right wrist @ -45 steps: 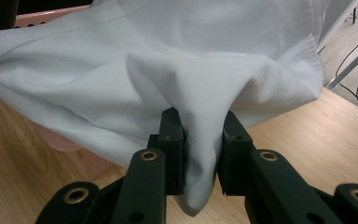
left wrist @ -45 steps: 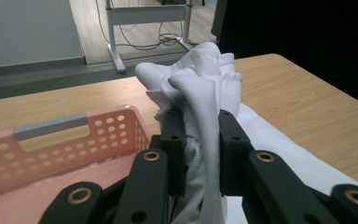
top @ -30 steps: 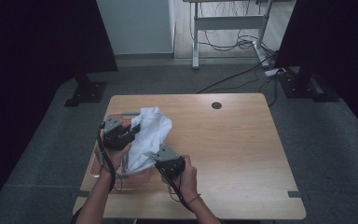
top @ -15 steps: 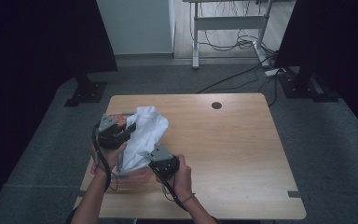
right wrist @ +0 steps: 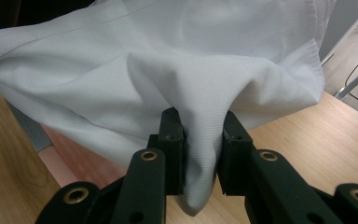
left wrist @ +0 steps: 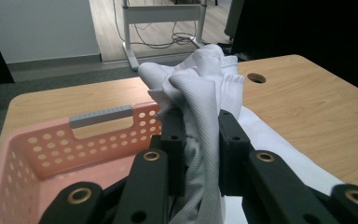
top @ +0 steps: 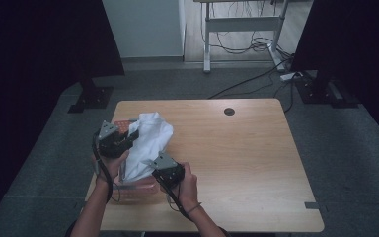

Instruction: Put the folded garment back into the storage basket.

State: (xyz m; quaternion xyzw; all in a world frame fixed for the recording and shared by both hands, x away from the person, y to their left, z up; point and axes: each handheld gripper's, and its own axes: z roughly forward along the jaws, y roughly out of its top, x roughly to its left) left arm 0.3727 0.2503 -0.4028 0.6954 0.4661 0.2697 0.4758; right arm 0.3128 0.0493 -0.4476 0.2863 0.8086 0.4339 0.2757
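Near the left front corner of the tabletop: a pink basket (top: pixel 137 189) with a white garment (top: pixel 147 143) lifted over it.
Tabletop (top: pixel 246 163): pale wood grain, rectangular with rounded corners, one round dark cable hole (top: pixel 229 111) near the far edge.
White garment: thin woven cloth with a fine ribbed texture, soft and creased, bunched into folds; a stitched hem runs along one edge in the right gripper view. It hangs between the two tools, over the basket and the tabletop's left half.
Pink basket: rigid plastic, rectangular, its walls pierced by rows of small round holes, with a slot handle (left wrist: pixel 102 122) topped by a grey ridged strip on the far wall.
Left hand-held gripper (left wrist: pixel 200 154): black, angular jaws with brass-ringed pivots, clamped on a twisted ridge of the garment above the basket's far part.
Right hand-held gripper (right wrist: pixel 200 154): same black build, jaws pinching a hanging fold of the garment, by the basket's front right corner.
Grey plates: three-cornered, matte, one on top of each tool in the high view.
Hands: each wrapped round the body of its tool, with forearms coming in from the front edge.
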